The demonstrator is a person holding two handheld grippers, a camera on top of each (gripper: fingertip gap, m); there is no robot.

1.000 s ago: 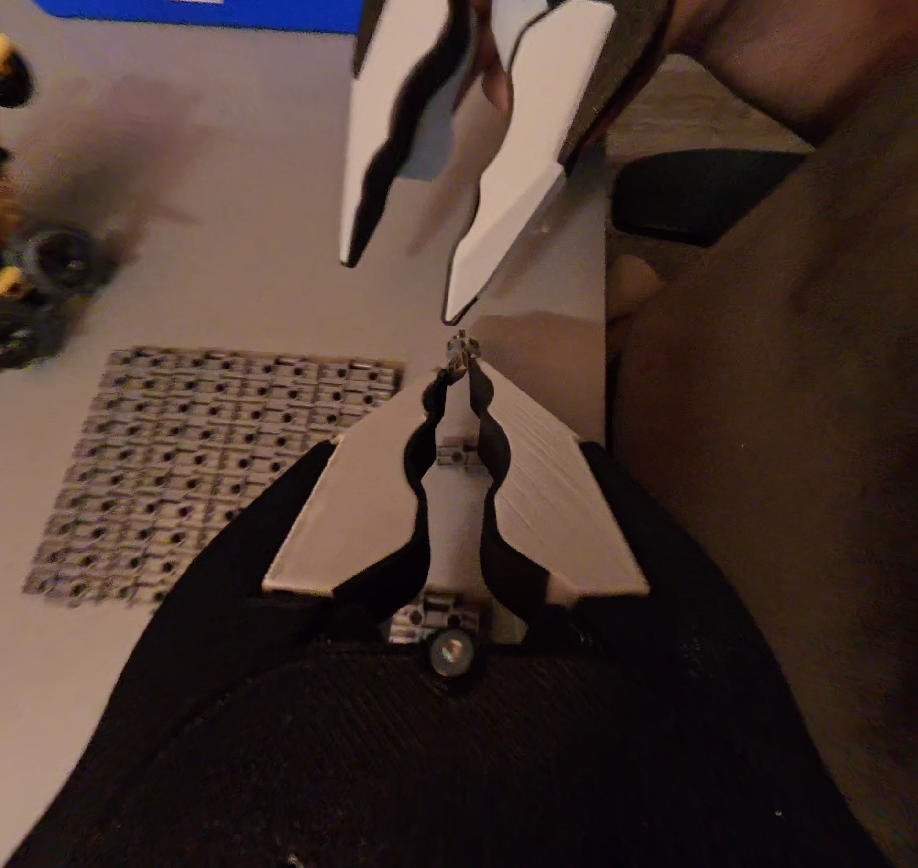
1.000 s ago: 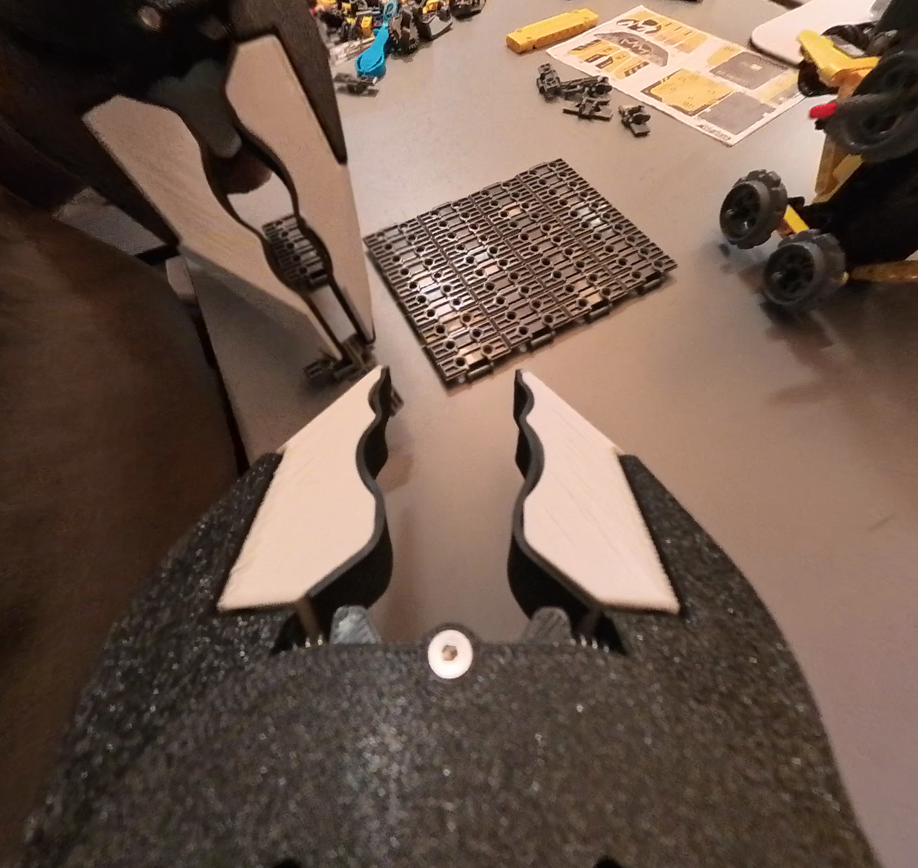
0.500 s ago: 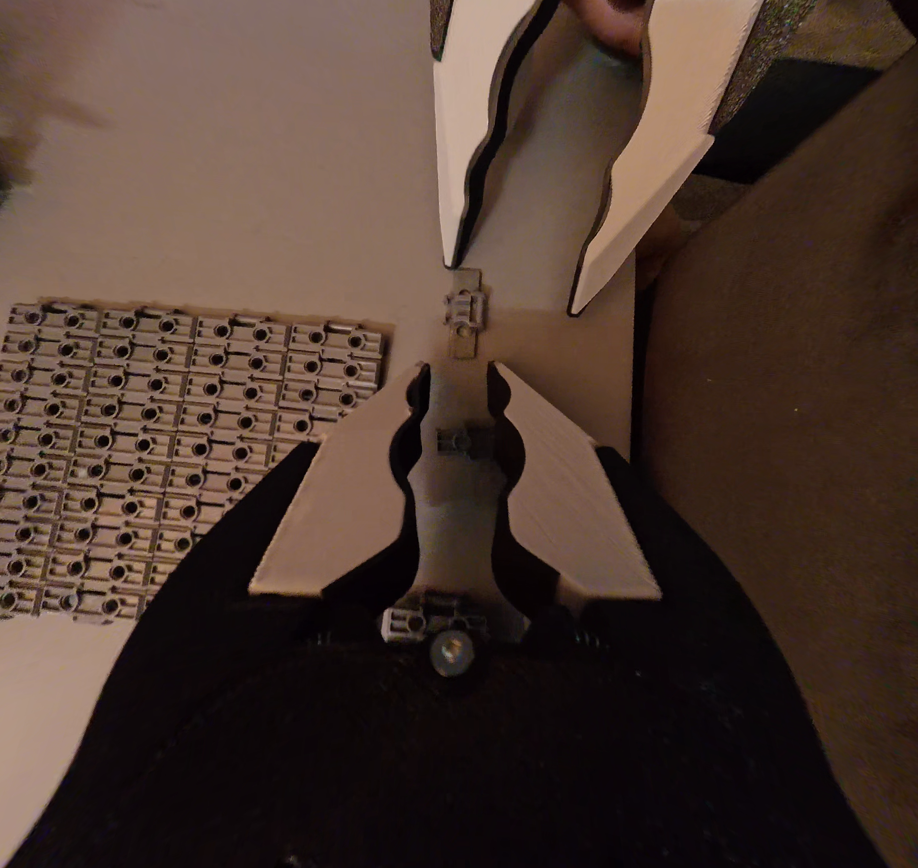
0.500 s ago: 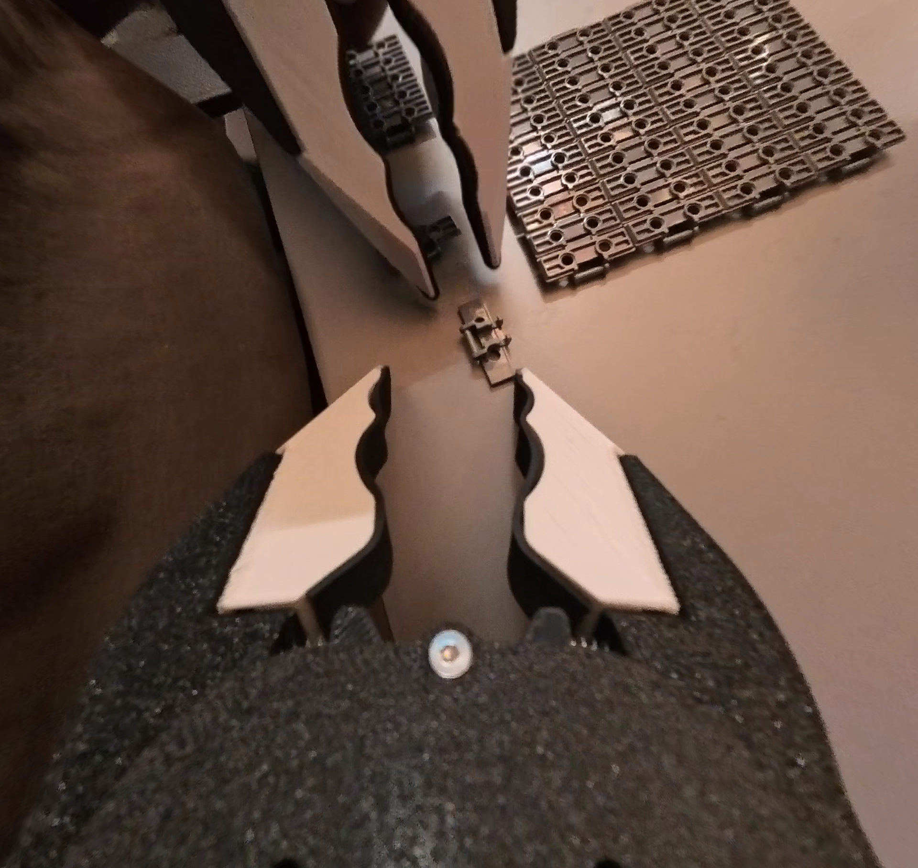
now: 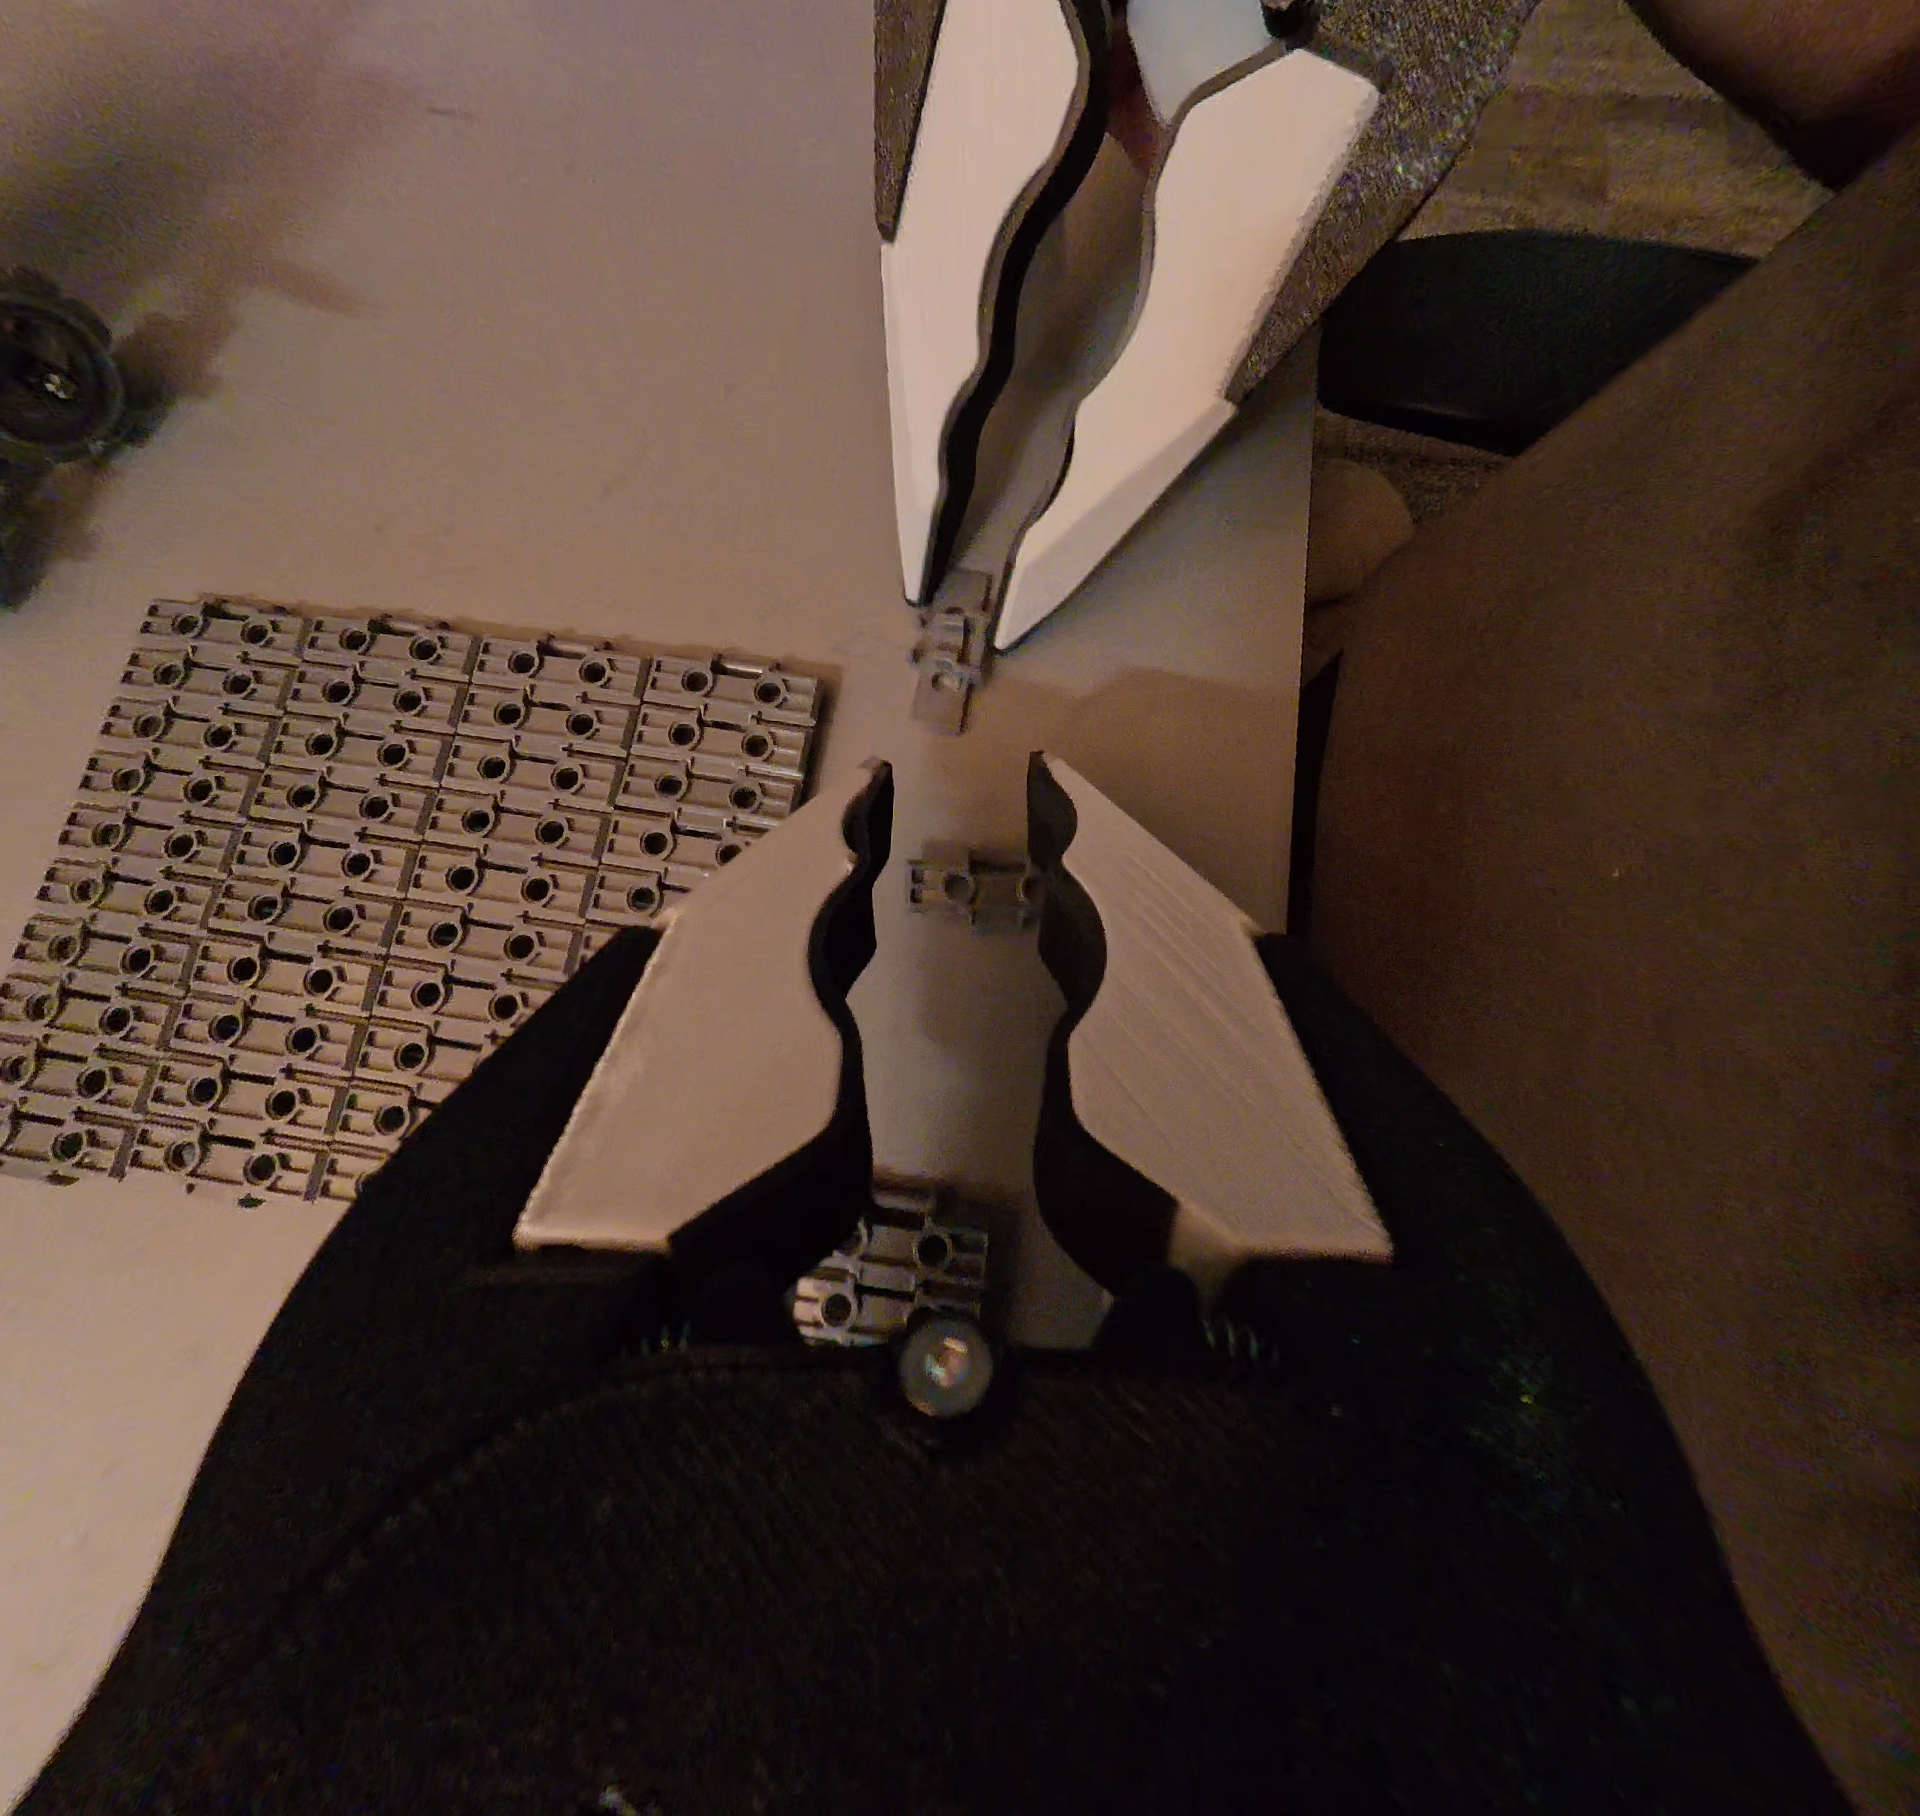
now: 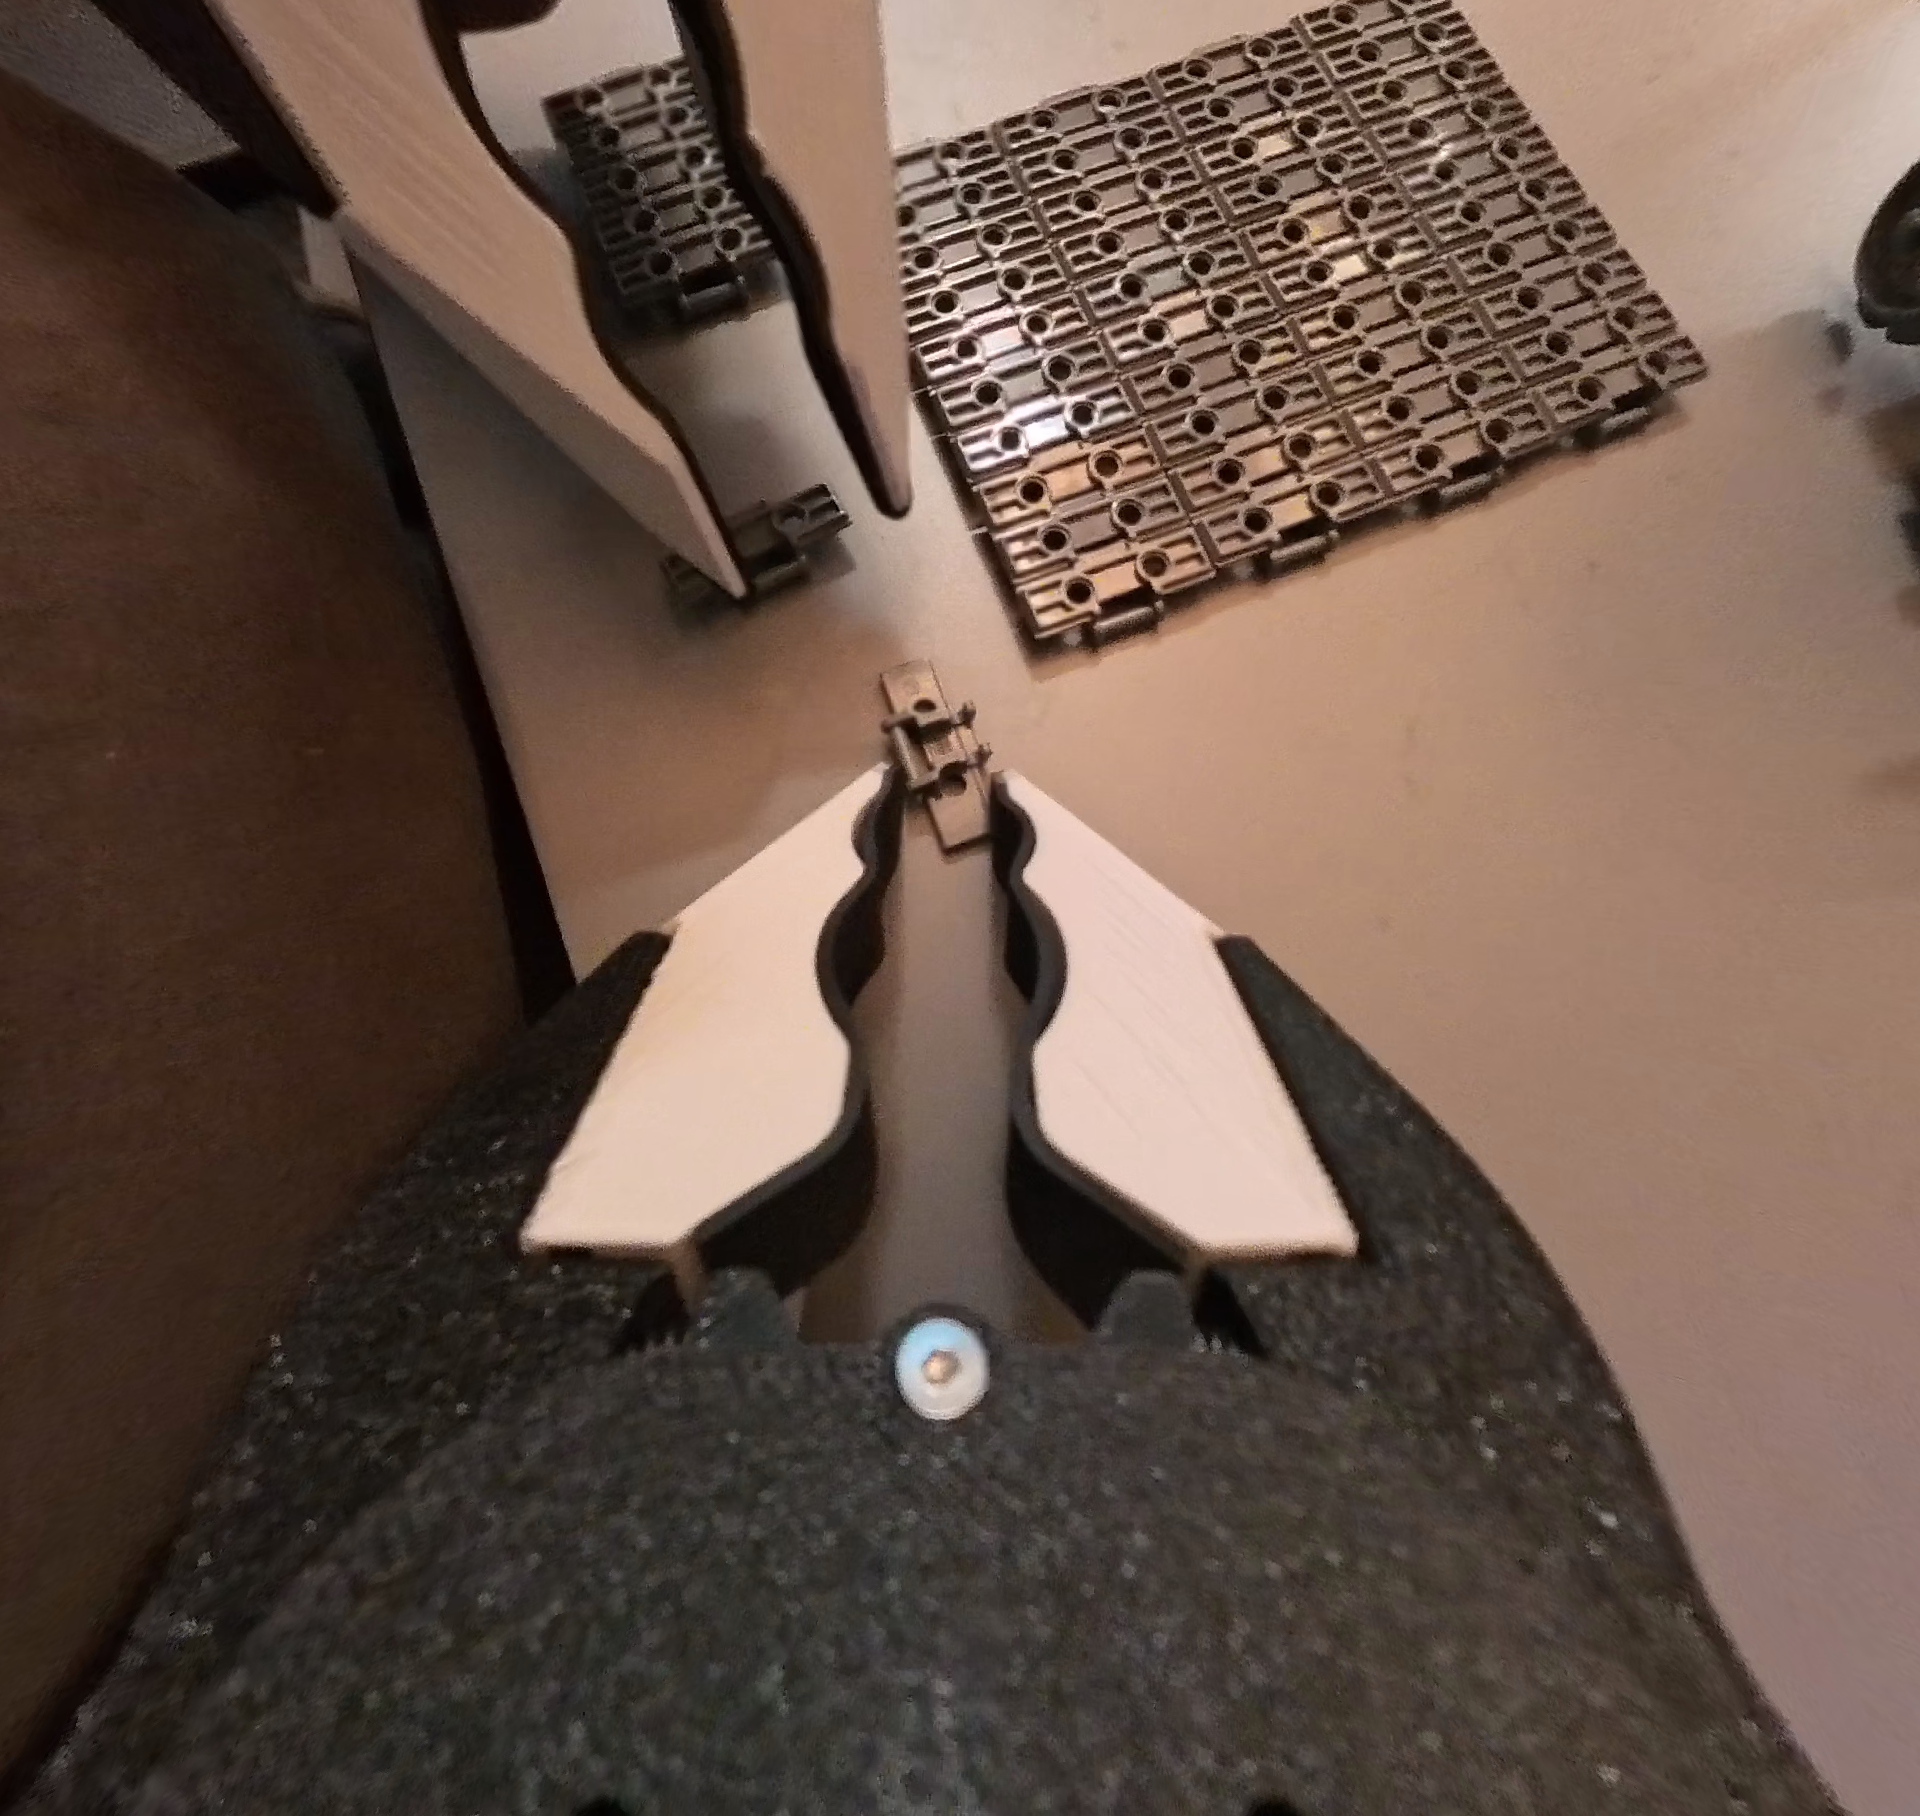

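In the right wrist view, my right gripper (image 6: pixel 942 777) is shut on a small grey track link (image 6: pixel 928 727) that lies on the grey table (image 6: pixel 1351 883). Both pads press its sides at the very tips. The left wrist view shows the same grip (image 5: pixel 961 620) on the link (image 5: pixel 948 670). My left gripper (image 5: pixel 958 764) is open and holds nothing. It hovers over a second loose link (image 5: pixel 971 888) lying on the table under its fingers, also visible in the right wrist view (image 6: pixel 784 535). A large mat of joined grey links (image 5: pixel 416 883) lies to its left.
A small block of joined links (image 5: pixel 899 1267) lies under the left gripper's body. The table edge (image 5: pixel 1299 623) runs close on the right, with a person's brown clothing (image 5: pixel 1610 935) and a black chair (image 5: pixel 1507 332) beyond it. A black wheel (image 5: pixel 52 384) sits far left. About 5 centimetres separates my left fingertips from my right.
My left gripper held the small link at its tips, then opened and left it on the table. My right gripper came down over that link and closed its wide jaws onto it.
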